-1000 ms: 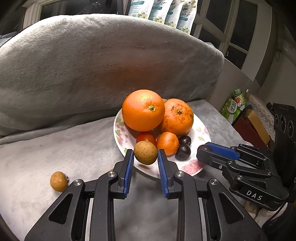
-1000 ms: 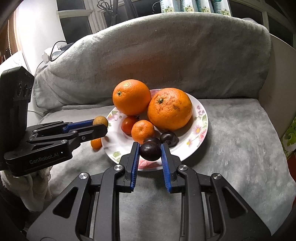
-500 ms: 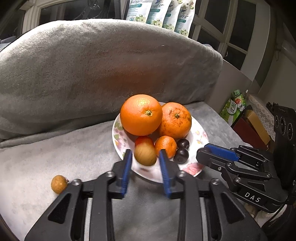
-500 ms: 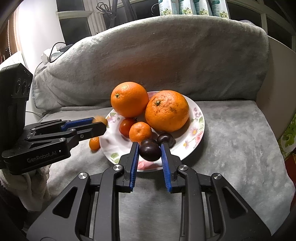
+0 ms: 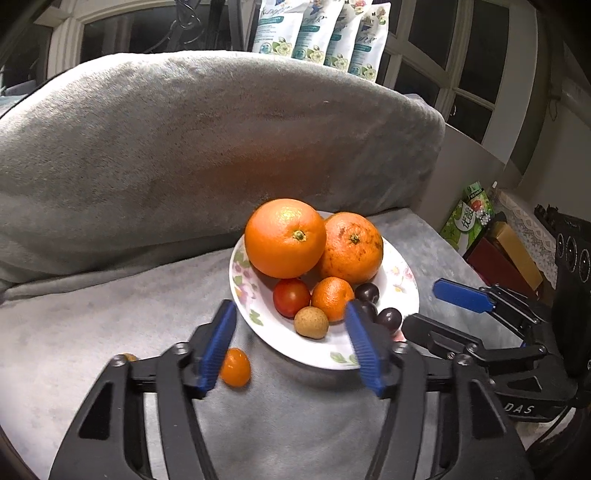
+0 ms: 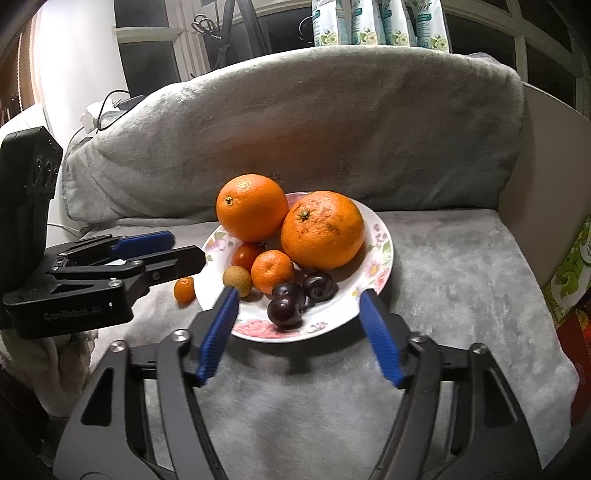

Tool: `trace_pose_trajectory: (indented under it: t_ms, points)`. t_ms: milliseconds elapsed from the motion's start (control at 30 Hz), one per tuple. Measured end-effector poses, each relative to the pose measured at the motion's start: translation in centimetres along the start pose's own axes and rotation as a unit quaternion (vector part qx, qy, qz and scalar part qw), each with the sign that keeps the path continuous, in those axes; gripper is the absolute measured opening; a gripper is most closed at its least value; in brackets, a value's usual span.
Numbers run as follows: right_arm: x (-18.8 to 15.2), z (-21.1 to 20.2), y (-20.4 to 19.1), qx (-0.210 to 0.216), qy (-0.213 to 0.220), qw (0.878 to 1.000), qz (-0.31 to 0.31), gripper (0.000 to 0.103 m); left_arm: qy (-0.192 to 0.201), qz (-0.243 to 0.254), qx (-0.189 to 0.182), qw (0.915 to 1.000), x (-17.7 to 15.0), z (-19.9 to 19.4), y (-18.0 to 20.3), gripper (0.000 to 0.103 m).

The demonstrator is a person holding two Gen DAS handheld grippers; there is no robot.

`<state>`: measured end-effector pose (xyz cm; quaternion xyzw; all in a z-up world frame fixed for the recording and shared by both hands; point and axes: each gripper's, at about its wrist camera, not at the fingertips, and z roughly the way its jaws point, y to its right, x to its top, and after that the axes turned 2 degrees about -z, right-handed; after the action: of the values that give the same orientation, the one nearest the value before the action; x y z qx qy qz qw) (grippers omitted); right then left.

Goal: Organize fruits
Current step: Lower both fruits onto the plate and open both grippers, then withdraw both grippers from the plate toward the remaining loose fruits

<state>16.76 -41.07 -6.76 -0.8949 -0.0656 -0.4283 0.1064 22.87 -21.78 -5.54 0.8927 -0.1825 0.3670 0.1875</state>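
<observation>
A floral plate [image 5: 406, 291] [image 6: 380, 236] on the grey sofa seat holds two big oranges [image 5: 284, 238] [image 6: 322, 229], a tomato [image 5: 291, 296], a mandarin [image 5: 332, 298], a tan longan [image 5: 311, 322] [image 6: 237, 280] and dark plums [image 6: 285, 311]. My left gripper [image 5: 291, 347] is open and empty, its jaws wide just in front of the longan. My right gripper [image 6: 301, 332] is open and empty, its jaws astride the plate's near rim below the plums. A small kumquat [image 5: 235, 367] [image 6: 184, 288] lies on the seat left of the plate.
Another small brown fruit [image 5: 128, 357] peeks out behind the left gripper's finger. The grey blanket-covered backrest [image 5: 207, 140] rises behind the plate. Boxes and a green packet [image 5: 469, 218] stand off the sofa's right end. Pouches [image 6: 369, 22] line the windowsill.
Both grippers opened wide. The longan left the left gripper and the plum left the right one; both now lie on the plate. Both grippers drew back a little.
</observation>
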Motion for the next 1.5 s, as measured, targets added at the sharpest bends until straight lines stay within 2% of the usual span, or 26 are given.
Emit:
trace_pose_trajectory:
  t_ms: [100, 167, 233, 433, 533, 1100, 1500]
  points:
    - [0.1, -0.3, 0.3, -0.003, 0.003, 1.0, 0.004, 0.075, 0.001, -0.001, 0.007, 1.0, 0.1, -0.1, -0.1, 0.071]
    - [0.0, -0.4, 0.4, -0.005, 0.004, 1.0, 0.003, 0.086, 0.004, -0.003, 0.009, 0.9999, 0.1, -0.2, -0.2, 0.072]
    - [0.0, -0.5, 0.3, -0.008, 0.005, 1.0, 0.002, 0.091, 0.004, -0.005, 0.009, 0.9999, 0.1, -0.4, -0.2, 0.072]
    - [0.0, -0.7, -0.1, -0.011, 0.003, 1.0, -0.006, 0.091, 0.005, -0.005, 0.014, 0.9999, 0.1, -0.8, -0.1, 0.073]
    - [0.0, -0.8, -0.3, -0.011, 0.003, 1.0, -0.009, 0.091, 0.008, -0.003, 0.023, 0.9997, 0.1, -1.2, 0.1, 0.08]
    - [-0.3, -2.9, -1.8, -0.006, 0.01, 1.0, -0.009, 0.092, 0.026, -0.005, 0.025, 0.9994, -0.1, -4.3, 0.1, 0.08]
    - [-0.5, -4.3, -4.2, 0.001, 0.027, 0.999, -0.025, 0.092, 0.048, -0.016, 0.031, 0.9982, -0.8, -7.3, -1.1, 0.08]
